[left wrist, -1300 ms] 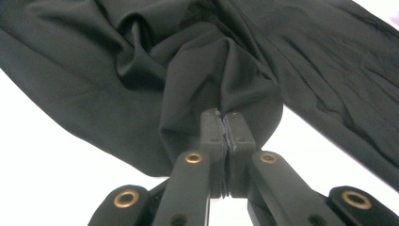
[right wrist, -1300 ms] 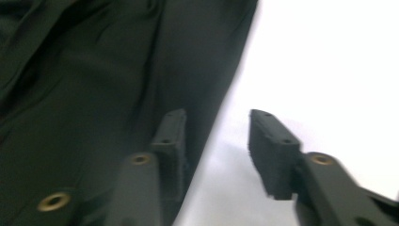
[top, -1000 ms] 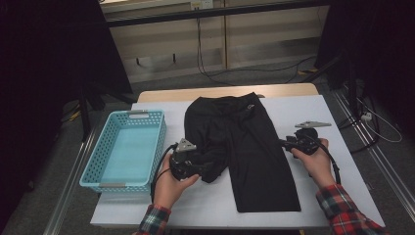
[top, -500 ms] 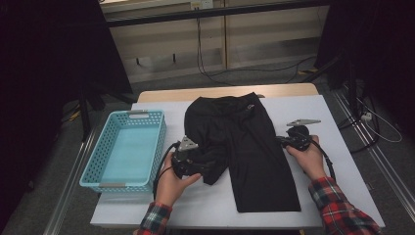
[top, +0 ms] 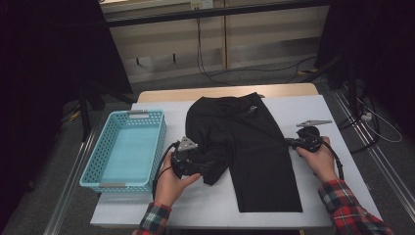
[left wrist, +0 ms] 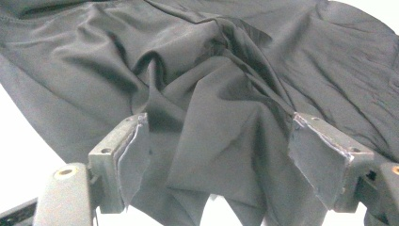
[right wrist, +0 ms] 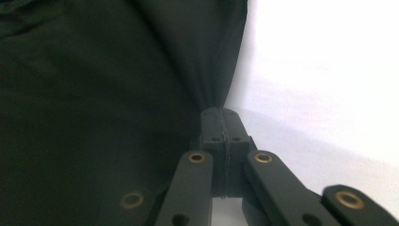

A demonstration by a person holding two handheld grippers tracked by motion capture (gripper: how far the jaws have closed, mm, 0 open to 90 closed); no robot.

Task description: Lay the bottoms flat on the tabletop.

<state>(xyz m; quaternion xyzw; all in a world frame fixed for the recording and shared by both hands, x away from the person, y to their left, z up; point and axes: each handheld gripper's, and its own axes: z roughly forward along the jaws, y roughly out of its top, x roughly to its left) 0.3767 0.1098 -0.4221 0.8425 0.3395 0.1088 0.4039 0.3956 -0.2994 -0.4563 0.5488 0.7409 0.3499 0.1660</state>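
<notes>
Shorts [top: 249, 147], black and thin, lie flat on the white bench [top: 342, 196] beside a blue basket [top: 127, 152]. Soft, light and slippery, the cloth will droop and bunch; hems and edges give the surest hold. Left gripper [left wrist: 216, 155] has jaws spread around a crumpled fold. Right gripper [right wrist: 221, 117] has jaws pinching the shorts' edge.
</notes>
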